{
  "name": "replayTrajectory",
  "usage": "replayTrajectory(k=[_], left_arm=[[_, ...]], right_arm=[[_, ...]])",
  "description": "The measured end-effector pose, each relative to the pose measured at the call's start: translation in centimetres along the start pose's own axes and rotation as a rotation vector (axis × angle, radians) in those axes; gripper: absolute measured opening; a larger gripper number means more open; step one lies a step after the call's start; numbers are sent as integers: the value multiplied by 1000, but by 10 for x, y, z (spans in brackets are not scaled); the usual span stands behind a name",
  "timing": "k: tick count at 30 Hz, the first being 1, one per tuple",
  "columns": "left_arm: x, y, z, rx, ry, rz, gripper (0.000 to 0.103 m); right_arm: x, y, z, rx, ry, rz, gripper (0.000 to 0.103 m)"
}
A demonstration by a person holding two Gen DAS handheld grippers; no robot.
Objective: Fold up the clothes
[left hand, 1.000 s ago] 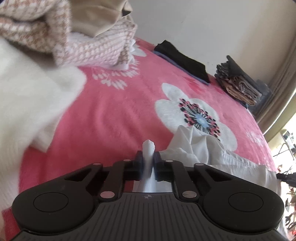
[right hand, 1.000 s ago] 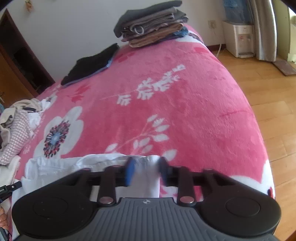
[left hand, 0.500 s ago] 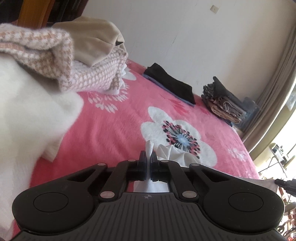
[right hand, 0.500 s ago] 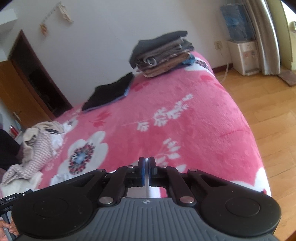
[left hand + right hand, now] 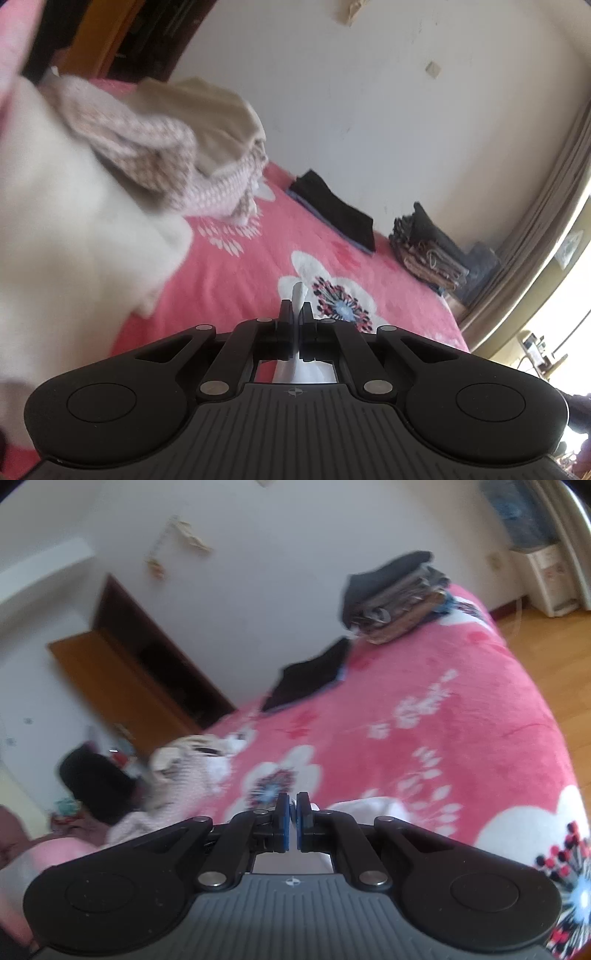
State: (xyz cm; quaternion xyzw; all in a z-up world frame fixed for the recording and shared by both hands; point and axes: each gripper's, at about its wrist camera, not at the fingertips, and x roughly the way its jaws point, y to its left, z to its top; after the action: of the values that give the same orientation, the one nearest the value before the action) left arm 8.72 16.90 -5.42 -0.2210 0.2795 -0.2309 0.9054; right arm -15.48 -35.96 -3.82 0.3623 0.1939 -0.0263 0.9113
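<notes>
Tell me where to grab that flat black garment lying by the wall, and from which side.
Grip the black garment at its near corner, coming in low across the open pink blanket. It lies flat, that edge faces open bedding, and the wall blocks the far side.

White wall (image 5: 369,110), wooden wardrobe (image 5: 122,679), wood floor (image 5: 554,657), curtain (image 5: 546,206)

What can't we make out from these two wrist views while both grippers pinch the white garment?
- White garment: left wrist view shows only a tuft between the fingers; the left gripper body hides the rest, so garment type is unknown.
- Right wrist view: the right gripper covers most of the cloth, and the pinched edge is barely visible.
- Unfolded pile: motion-blurred, item count unclear.
- Folded stack: blurred, layers uncountable.
- Person's hands: out of frame.
</notes>
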Motion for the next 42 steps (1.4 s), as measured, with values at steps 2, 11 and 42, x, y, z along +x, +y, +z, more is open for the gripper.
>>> replayTrajectory(k=[2,11,42], left_arm=[[-13,1,1,-11,-21,10,0],[34,-7,16,-31,-51,-19,0],[115,-40,4,171,65,203,40]], right_arm=[[-15,8,-4,-3,-11,21,3],[-15,-20,8,78,-101,-9,2],[51,-114,12,212,-18,-320,15]])
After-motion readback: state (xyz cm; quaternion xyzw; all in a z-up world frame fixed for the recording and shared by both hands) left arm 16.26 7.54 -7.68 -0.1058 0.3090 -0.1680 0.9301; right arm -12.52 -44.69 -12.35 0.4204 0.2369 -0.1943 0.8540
